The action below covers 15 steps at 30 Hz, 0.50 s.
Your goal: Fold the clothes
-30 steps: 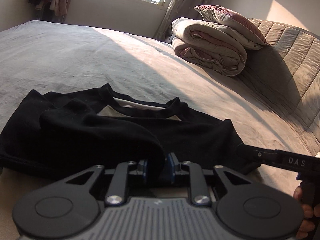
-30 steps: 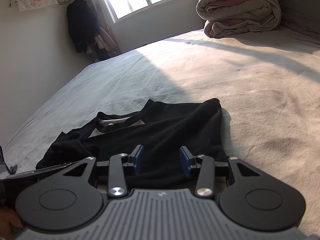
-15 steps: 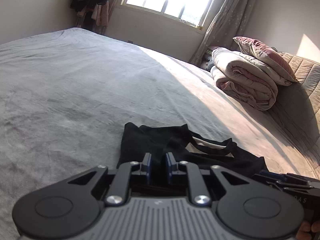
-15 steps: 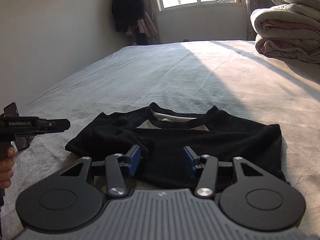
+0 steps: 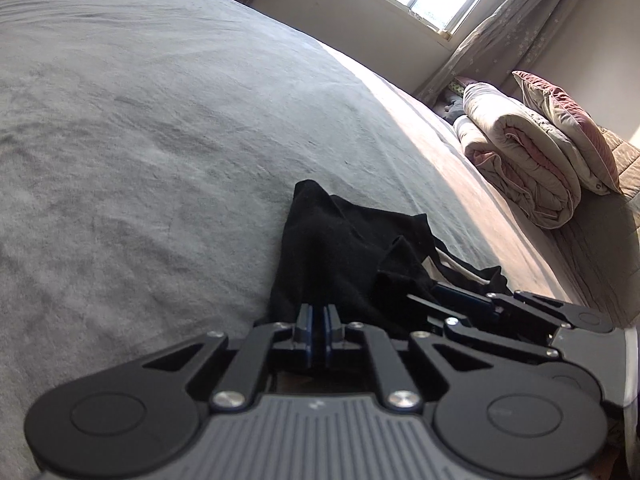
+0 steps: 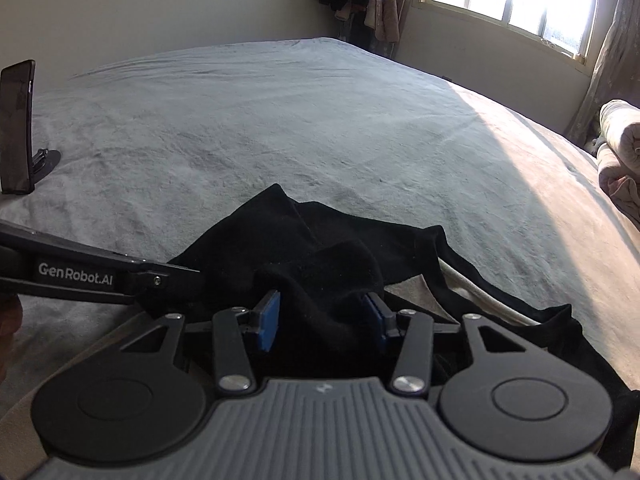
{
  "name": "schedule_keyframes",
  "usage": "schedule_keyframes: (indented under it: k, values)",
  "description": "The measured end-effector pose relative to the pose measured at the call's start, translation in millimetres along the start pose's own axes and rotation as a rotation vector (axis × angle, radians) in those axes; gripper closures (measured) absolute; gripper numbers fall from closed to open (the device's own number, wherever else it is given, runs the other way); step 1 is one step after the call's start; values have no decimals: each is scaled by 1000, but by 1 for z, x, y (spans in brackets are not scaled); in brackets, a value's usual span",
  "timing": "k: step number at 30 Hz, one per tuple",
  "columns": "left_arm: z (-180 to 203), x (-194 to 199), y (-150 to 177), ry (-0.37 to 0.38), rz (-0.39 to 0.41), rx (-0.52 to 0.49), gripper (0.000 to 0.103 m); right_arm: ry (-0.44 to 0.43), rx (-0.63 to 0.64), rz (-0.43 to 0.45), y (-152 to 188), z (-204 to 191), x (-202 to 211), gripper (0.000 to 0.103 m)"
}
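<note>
While bunched, black shirt (image 6: 320, 248) lies between right tool (image 6: 324, 316) fingers.

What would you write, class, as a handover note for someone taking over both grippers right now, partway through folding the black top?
Left gripper: shut on the black top, pinching a raised edge of the cloth.
Right gripper: open, its blue pads on either side of a bunched hump of the same top, not yet closed.
The top lies on the grey bed cover, rumpled, with its neckline toward the right.
The rolled duvet is at the head of the bed, well clear.
Done: one side gathered up.
Left: probably close the right gripper, lay the fold flat, finish folding.
</note>
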<state>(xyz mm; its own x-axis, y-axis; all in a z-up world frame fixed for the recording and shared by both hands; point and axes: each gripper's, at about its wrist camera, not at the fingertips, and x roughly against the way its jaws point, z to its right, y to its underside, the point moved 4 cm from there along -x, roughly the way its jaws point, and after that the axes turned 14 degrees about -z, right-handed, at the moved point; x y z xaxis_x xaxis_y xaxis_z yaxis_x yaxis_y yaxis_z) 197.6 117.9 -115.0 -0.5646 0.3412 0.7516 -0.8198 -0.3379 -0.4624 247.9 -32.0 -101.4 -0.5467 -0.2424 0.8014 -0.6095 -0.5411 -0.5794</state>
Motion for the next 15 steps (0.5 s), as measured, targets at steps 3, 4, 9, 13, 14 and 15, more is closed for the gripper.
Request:
schedule_keyframes:
  k: [3,4,9,13,14,15]
  values:
    - [-3,-4,0,4,-15,17,97,45,-41,23,-1,17,11,96]
    - [-2,-3,0,0,-16,14,97,57,-62,35,-1,24,17,97]
    - [1,-1,1,-16,-22,3,97,70,-241,77,20,79,62,98]
    - [5,1,1,-33,-27,-12,97,89,-366,89,51,113,88,98]
    - [5,1,1,-36,-30,-15,97,92,-396,91,60,120,93,98]
    - [5,2,1,-38,-34,-16,97,95,-421,91,70,126,97,98]
